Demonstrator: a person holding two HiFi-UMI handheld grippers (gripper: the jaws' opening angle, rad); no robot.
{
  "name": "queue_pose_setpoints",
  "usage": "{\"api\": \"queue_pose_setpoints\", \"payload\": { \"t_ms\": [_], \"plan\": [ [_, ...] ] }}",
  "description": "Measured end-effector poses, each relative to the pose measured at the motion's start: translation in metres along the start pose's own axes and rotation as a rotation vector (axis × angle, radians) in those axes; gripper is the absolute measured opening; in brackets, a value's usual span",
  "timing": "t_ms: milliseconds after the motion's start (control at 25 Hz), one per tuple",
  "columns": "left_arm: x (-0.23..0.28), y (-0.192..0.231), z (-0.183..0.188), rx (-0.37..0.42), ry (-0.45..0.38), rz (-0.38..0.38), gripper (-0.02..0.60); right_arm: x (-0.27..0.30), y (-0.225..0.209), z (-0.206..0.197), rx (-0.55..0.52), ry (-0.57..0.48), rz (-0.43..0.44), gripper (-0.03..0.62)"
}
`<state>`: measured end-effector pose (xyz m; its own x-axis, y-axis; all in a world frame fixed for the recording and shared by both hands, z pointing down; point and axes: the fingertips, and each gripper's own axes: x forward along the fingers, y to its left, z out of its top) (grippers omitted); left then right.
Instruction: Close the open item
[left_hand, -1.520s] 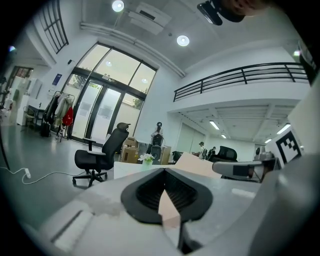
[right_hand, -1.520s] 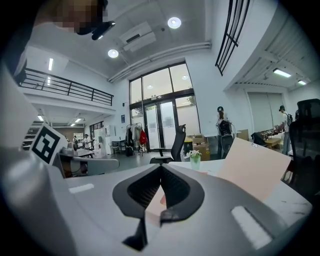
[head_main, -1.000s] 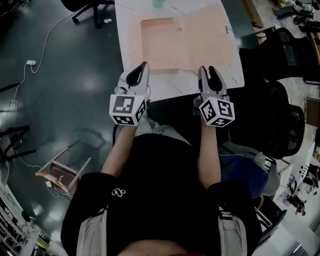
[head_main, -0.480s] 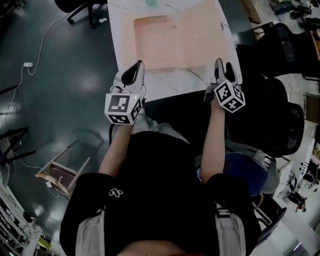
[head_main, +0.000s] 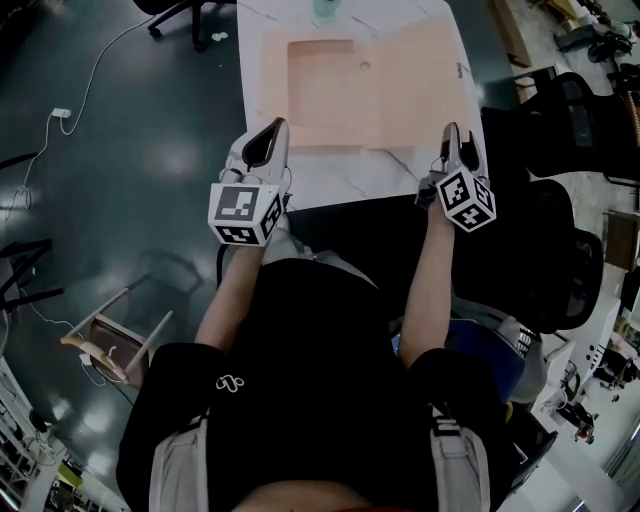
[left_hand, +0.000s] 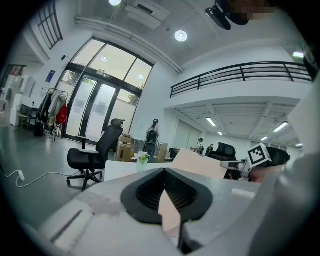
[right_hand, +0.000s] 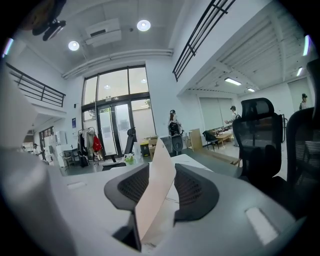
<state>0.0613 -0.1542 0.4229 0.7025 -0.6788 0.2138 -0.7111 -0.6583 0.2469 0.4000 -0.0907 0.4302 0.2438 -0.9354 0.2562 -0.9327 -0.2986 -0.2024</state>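
The open item is a flat pink case (head_main: 330, 90) spread on the white table (head_main: 340, 175). Its left half has a shallow rectangular recess. Its right half is a thin flap (head_main: 425, 90). My right gripper (head_main: 455, 135) is at the flap's near right corner. In the right gripper view the flap's edge (right_hand: 157, 185) stands between the jaws, which are closing; a light gap still shows beside the right jaw. My left gripper (head_main: 272, 135) hovers by the case's near left corner, jaws a narrow gap apart, holding nothing. The left gripper view shows the flap (left_hand: 200, 162) slanting upward.
A small vase of flowers (left_hand: 142, 161) stands at the table's far edge. Black office chairs (head_main: 560, 110) crowd the right side, and another chair (left_hand: 95, 155) stands on the dark floor to the left. A cable (head_main: 60, 115) trails there.
My right gripper moved right and forward from the table's near edge to the flap's near right corner. The left gripper stayed about where it was.
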Motion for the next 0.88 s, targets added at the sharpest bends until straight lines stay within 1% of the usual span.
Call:
{"api": "queue_pose_setpoints", "payload": {
  "t_ms": [240, 440, 520, 680, 880],
  "plan": [
    [0.003, -0.004, 0.001, -0.005, -0.007, -0.011, 0.000, -0.006, 0.024, 0.009, -0.047, -0.021, 0.045, 0.064],
    [0.003, -0.005, -0.001, -0.018, -0.010, -0.011, 0.000, -0.003, 0.051, 0.007, -0.117, -0.004, 0.100, 0.043],
    [0.001, -0.003, -0.001, -0.024, -0.013, -0.005, 0.000, -0.001, 0.064, 0.007, -0.139, -0.006, 0.116, 0.005],
    [-0.004, 0.007, -0.004, -0.038, -0.017, 0.017, 0.000, 0.000, 0.093, 0.008, -0.197, -0.010, 0.172, 0.006],
    [-0.011, 0.017, -0.010, -0.053, -0.018, 0.045, 0.000, 0.001, 0.136, 0.001, -0.322, 0.007, 0.257, 0.023]
  ]
}}
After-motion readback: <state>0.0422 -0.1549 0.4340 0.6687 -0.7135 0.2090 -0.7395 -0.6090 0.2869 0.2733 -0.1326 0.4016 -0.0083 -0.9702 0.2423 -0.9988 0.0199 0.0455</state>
